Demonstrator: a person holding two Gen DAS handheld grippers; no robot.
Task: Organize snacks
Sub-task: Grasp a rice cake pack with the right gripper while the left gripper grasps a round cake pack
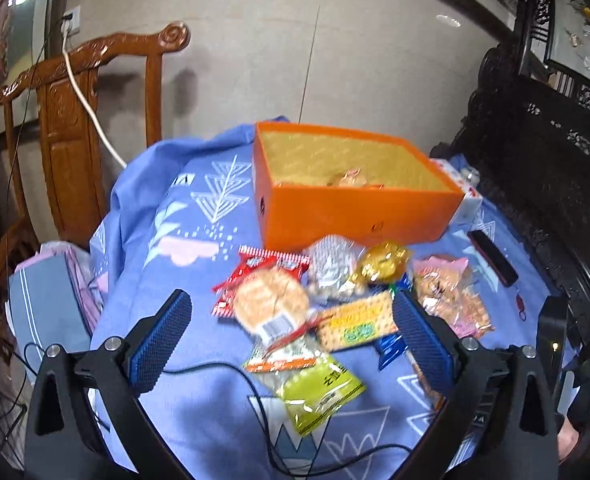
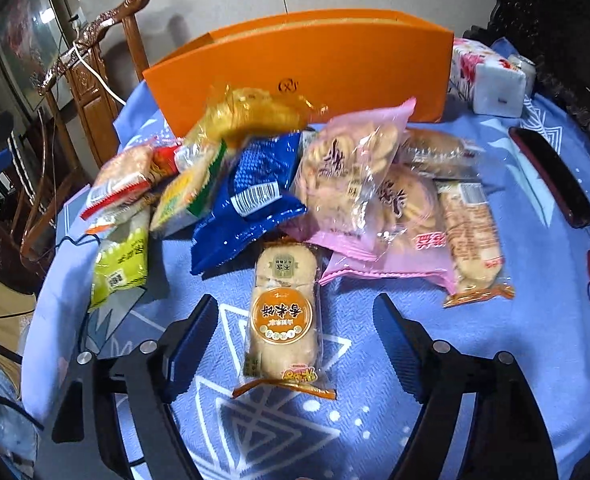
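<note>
An orange box (image 1: 355,216) stands open on the blue patterned cloth (image 1: 199,264), with one wrapped snack (image 1: 353,178) inside. A heap of snack packets lies in front of it. My left gripper (image 1: 291,294) is open above the heap, a round cracker packet (image 1: 271,300) and a yellow biscuit pack (image 1: 355,322) between its fingers, untouched. My right gripper (image 2: 295,300) is open around a long rice cracker packet (image 2: 285,320) lying on the cloth; its pads stand clear of it. Behind it lie a blue packet (image 2: 247,196) and pink cookie bags (image 2: 347,176), in front of the orange box (image 2: 335,64).
A carved wooden chair (image 1: 75,120) stands at the back left and dark carved furniture (image 1: 555,160) on the right. A tissue pack (image 2: 491,76) and a dark red case (image 2: 551,176) lie right of the box. A black cable (image 1: 255,400) crosses the cloth near me.
</note>
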